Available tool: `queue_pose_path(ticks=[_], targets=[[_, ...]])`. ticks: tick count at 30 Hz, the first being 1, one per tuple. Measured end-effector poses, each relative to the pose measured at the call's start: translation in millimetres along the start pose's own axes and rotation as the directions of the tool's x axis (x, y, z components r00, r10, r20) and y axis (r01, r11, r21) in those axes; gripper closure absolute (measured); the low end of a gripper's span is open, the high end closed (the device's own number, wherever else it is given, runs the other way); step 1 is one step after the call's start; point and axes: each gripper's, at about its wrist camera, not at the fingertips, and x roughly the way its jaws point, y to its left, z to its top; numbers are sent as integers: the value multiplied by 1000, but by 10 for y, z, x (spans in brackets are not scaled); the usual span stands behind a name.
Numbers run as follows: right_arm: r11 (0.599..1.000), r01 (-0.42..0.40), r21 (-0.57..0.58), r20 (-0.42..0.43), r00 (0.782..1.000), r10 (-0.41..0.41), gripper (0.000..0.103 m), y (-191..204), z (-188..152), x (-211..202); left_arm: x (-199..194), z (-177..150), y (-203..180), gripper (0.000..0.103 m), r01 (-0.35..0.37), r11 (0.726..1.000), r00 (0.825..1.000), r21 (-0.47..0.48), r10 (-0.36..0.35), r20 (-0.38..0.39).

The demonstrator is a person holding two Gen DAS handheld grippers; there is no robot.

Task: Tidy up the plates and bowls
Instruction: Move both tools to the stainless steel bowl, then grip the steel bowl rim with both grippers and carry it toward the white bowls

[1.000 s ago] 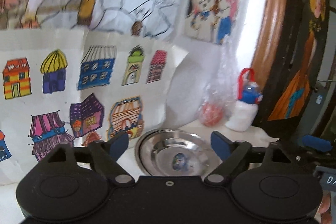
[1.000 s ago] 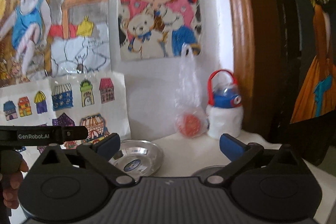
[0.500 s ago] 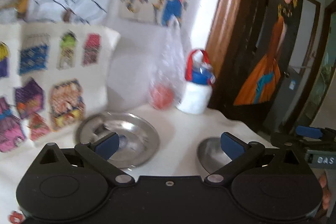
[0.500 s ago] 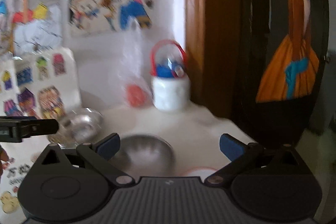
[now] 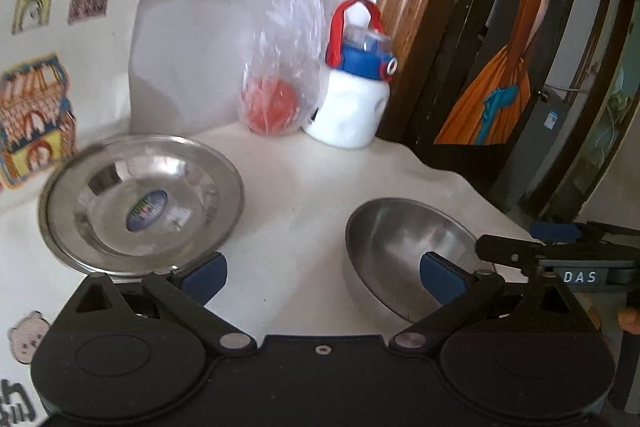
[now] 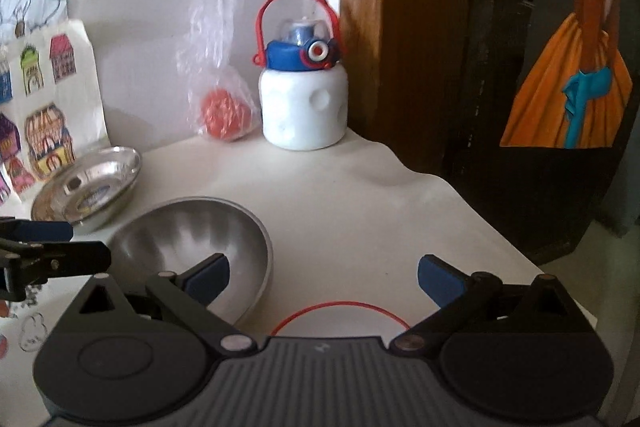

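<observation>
So both grippers have swung right and dipped toward the table (image 5: 304,195) since a second ago, which I'd guess means the pickup is about to start. Left gripper (image 5: 323,277) is spread wide, holding nothing, 1 finger over the plate's (image 5: 140,203) near rim and the other over the bowl (image 5: 404,251). Right gripper (image 6: 323,277) is wide open and empty too, its left finger over the bowl (image 6: 192,239). 1 red-rimmed dish (image 6: 340,317) sits right under it, mostly hidden by the gripper body, so can't say if it's a plate or bowl. Further back are a bagged red ball (image 6: 222,113) and a white bottle (image 6: 303,107) by the wall. Plate edges are motion-blurred.
</observation>
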Motion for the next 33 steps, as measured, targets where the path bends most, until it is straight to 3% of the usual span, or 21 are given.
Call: queue_pose_path(ticks=[5,8,10,11,13,15,18,24,33], targets=[[997,7,-80,-28,1000,-9,23,128,17,122,130,-36,-12,2,10,1000,1000,-3,-10,-20],[994,-1,-112,-38,999,-3,40,204,36,195,165,-39,-10,10,17,1000,1000,-8,-17,-22],[991,-20,-133,-48,999,14,57,255,48,229,180,-38,-10,24,31,999,999,-12,-32,-32],[990,-26,-136,-48,999,20,62,273,51,239,189,-40,-14,28,37,999,999,-12,-38,-38],[990,-47,-135,-58,998,39,76,310,72,262,203,-46,-18,49,45,999,998,-15,-45,-48],[990,-60,-129,-67,996,52,84,345,89,275,195,-50,-7,61,75,997,996,-33,-76,-47],[993,-64,-103,-80,995,56,86,392,107,294,168,-38,-43,77,91,995,995,-37,-92,-46],[987,-154,46,-104,982,158,90,424,95,196,27,-39,53,83,45,997,997,-60,-48,-56],[963,-267,22,-146,952,267,90,1095,-3,-192,-675,-138,439,88,-32,997,998,-71,28,-56]])
